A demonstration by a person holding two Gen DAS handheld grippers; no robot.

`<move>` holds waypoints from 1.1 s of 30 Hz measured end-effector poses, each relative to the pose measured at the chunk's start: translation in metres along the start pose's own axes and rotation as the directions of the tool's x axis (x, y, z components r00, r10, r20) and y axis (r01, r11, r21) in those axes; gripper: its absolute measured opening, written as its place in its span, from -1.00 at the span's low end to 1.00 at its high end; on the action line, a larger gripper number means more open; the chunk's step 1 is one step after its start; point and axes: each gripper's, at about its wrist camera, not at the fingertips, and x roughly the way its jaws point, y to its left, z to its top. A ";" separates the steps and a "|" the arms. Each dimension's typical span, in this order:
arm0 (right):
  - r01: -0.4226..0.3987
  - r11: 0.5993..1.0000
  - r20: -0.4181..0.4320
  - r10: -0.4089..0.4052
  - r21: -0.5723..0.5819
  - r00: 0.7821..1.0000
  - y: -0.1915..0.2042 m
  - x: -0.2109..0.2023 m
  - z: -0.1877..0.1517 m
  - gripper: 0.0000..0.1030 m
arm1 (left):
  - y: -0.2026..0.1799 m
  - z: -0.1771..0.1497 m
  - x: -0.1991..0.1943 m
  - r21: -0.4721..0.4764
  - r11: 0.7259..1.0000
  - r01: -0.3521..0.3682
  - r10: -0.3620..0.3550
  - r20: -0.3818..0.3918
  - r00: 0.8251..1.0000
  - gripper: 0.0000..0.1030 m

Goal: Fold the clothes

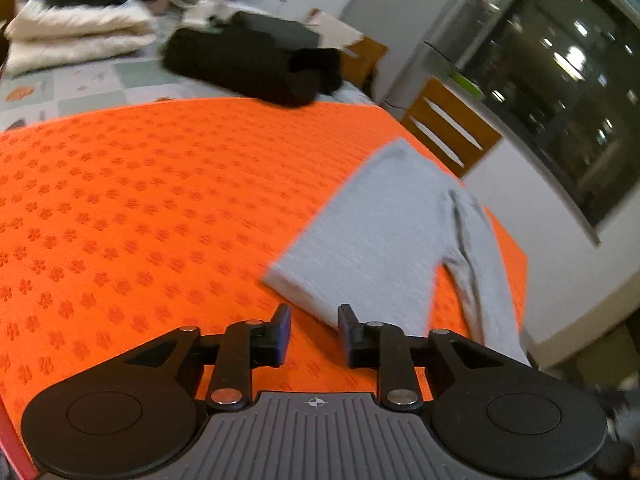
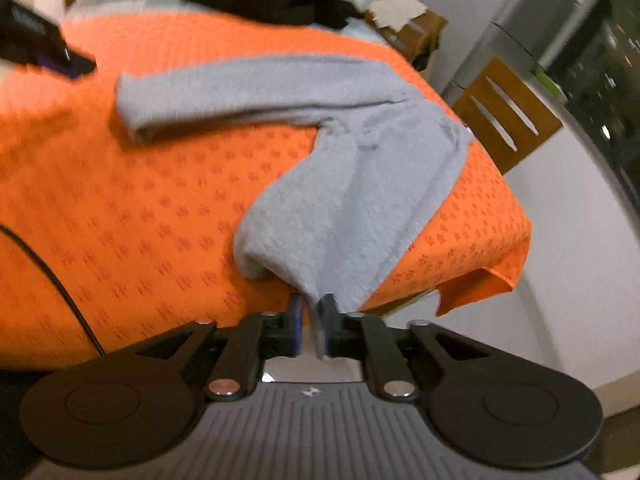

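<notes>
Right gripper [image 2: 311, 312] at the near edge of the orange cloth [image 2: 120, 208], jaws drawn close together and clamped on a corner of the grey garment [image 2: 340, 184]; fabric rises from between the pads and drapes back onto the surface. Left gripper [image 1: 314, 330] over the orange cloth, jaws apart, nothing between them; near corner of the grey garment lies just ahead of its right finger, not gripped.

Grey garment sits toward the right edge of the orange cloth. From the right wrist view: one long band stretches leftward across the far part, a second fold runs down toward the near edge into the clamped jaws.

Far edge of the orange cloth: black clothes [image 1: 256, 60] in a heap. Beyond them, at the far left, folded white bedding [image 1: 76, 36]. Wooden chair back [image 1: 448, 128] stands off the right edge. Dark window [image 1: 560, 88] on the right wall. Both views motion-blurred.
</notes>
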 end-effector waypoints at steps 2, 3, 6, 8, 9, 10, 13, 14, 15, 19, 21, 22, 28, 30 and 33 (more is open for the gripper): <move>-0.015 0.999 0.032 0.014 0.030 0.999 0.005 -0.004 0.004 -0.40 | 0.008 0.008 0.011 -0.061 0.998 -0.005 0.005 -0.004 1.000 -0.41; -0.016 0.999 0.040 0.015 0.028 0.999 0.008 -0.004 0.006 -0.38 | 0.009 0.010 0.014 -0.076 0.997 -0.006 0.006 -0.004 1.000 -0.41; -0.009 1.000 0.058 0.008 0.004 0.998 0.017 -0.001 0.011 -0.31 | 0.004 0.013 0.020 -0.075 0.997 0.002 -0.002 -0.002 1.000 -0.41; 0.006 0.997 0.066 -0.001 -0.071 0.998 0.028 0.003 0.014 -0.31 | -0.006 0.011 0.019 -0.015 1.000 0.024 -0.024 -0.003 1.000 -0.38; 0.015 0.991 0.069 -0.006 -0.134 0.998 0.036 0.005 0.014 -0.31 | -0.011 0.009 0.019 0.017 0.999 0.034 -0.034 -0.008 0.999 -0.37; 0.025 0.978 0.072 -0.010 -0.205 0.997 0.043 0.008 0.014 -0.31 | -0.015 0.006 0.018 0.045 0.998 0.039 -0.039 -0.011 0.999 -0.37; 0.047 0.910 0.071 -0.019 -0.413 0.997 0.063 0.017 0.009 -0.31 | -0.024 0.001 0.014 0.112 0.992 0.051 -0.049 -0.017 0.999 -0.36; 0.052 0.876 0.068 -0.022 -0.479 0.997 0.068 0.020 0.007 -0.31 | -0.026 0.001 0.012 0.133 0.990 0.050 -0.049 -0.015 0.999 -0.35; 0.056 0.839 0.065 -0.025 -0.542 0.998 0.074 0.024 0.004 -0.30 | -0.028 0.000 0.010 0.154 0.987 0.050 -0.048 -0.012 0.999 -0.32; 0.056 0.717 0.053 -0.027 -0.694 0.998 0.079 0.034 -0.006 -0.28 | -0.035 0.001 0.001 0.252 0.967 0.047 -0.045 -0.012 0.999 -0.17; 0.045 0.676 0.053 -0.008 -0.736 0.999 0.078 0.033 -0.007 -0.27 | -0.038 0.001 -0.003 0.289 0.957 0.037 -0.040 0.003 0.999 -0.13; 0.037 0.660 0.047 -0.002 -0.750 0.999 0.077 0.033 -0.006 -0.27 | -0.040 0.001 -0.005 0.307 0.951 0.032 -0.037 0.010 0.999 -0.12; 0.038 0.548 0.035 -0.017 -0.835 0.999 0.071 0.039 -0.010 -0.29 | -0.043 -0.003 -0.017 0.361 0.933 0.012 -0.029 0.042 0.999 -0.08; 0.036 0.510 0.034 -0.014 -0.860 0.999 0.071 0.044 -0.012 -0.48 | -0.042 -0.007 -0.018 0.368 0.930 0.010 -0.026 0.040 0.999 -0.07; 0.016 0.562 0.028 0.014 -0.827 1.000 0.069 0.043 -0.006 -0.73 | -0.041 -0.009 -0.021 0.368 0.930 0.001 -0.019 0.044 0.999 -0.07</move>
